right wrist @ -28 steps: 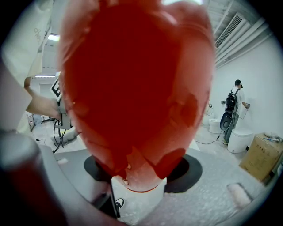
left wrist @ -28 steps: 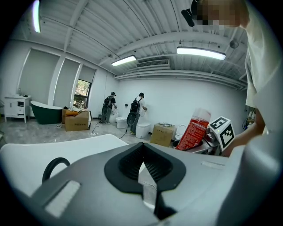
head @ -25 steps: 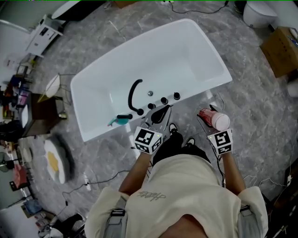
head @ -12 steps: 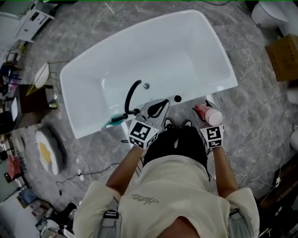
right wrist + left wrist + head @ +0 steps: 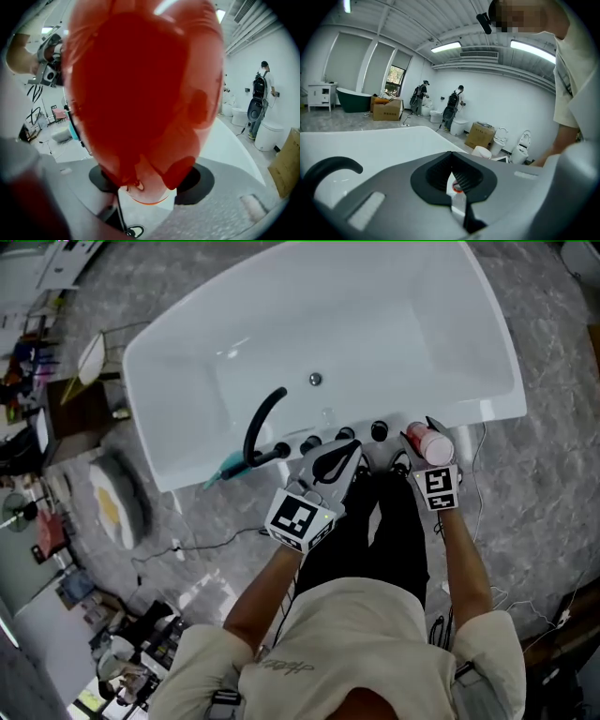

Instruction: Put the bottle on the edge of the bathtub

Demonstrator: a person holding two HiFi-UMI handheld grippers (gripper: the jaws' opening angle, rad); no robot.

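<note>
Both arms reach forward, left gripper (image 5: 345,454) jaws together, right gripper (image 5: 427,450) clamping the bottle (image 5: 437,440).

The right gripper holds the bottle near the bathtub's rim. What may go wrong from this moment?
1. The bottle, gripped by the right gripper, appears over the outer border of the bathtub's rim. The rim looks narrow, so if the bottle is released off-centre it may fall to the floor or slide into the tub.
2. The black knobs stand close beside the bottle, and the bottle or the jaws may knock them.
</note>
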